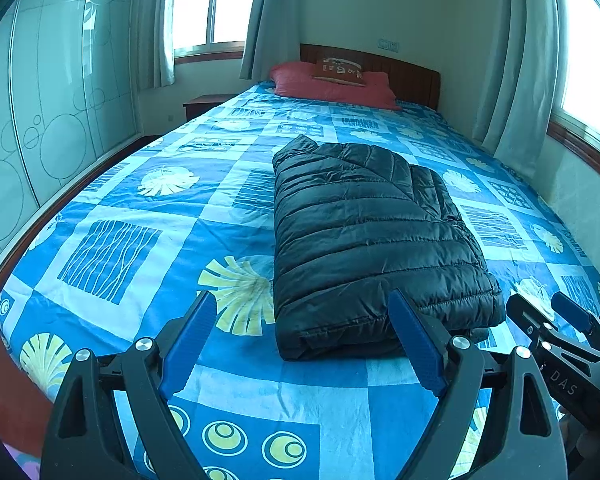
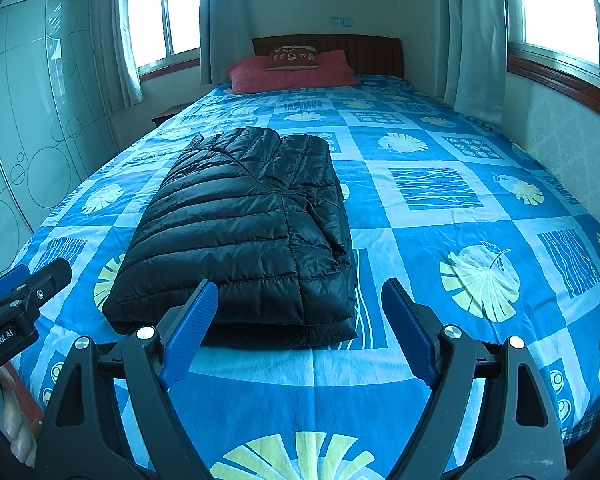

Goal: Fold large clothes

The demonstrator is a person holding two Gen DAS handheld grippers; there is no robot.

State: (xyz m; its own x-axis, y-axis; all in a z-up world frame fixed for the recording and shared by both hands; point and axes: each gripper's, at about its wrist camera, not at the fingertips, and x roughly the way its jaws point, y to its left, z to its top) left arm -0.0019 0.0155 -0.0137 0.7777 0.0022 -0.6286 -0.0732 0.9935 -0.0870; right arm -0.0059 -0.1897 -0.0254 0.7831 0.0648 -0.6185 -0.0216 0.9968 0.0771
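A black quilted puffer jacket (image 1: pixel 364 236) lies folded into a thick rectangle on the blue patterned bedspread (image 1: pixel 148 208). In the left wrist view my left gripper (image 1: pixel 302 300) hangs open just short of the jacket's near edge, nothing between its blue pads. The right gripper (image 1: pixel 540 308) shows at the lower right of that view, beside the jacket's near right corner. In the right wrist view the same jacket (image 2: pixel 244 232) lies ahead and to the left, and my right gripper (image 2: pixel 296 292) stands open over its near right corner, holding nothing. The left gripper (image 2: pixel 28 276) shows at the left edge.
A red pillow (image 1: pixel 332 86) with a small brown cushion rests against the wooden headboard (image 1: pixel 412 72) at the far end. A glass-fronted wardrobe (image 1: pixel 52 112) runs along the left. Curtained windows stand at the back left and along the right wall. A low nightstand (image 1: pixel 204 104) sits by the bed's far left corner.
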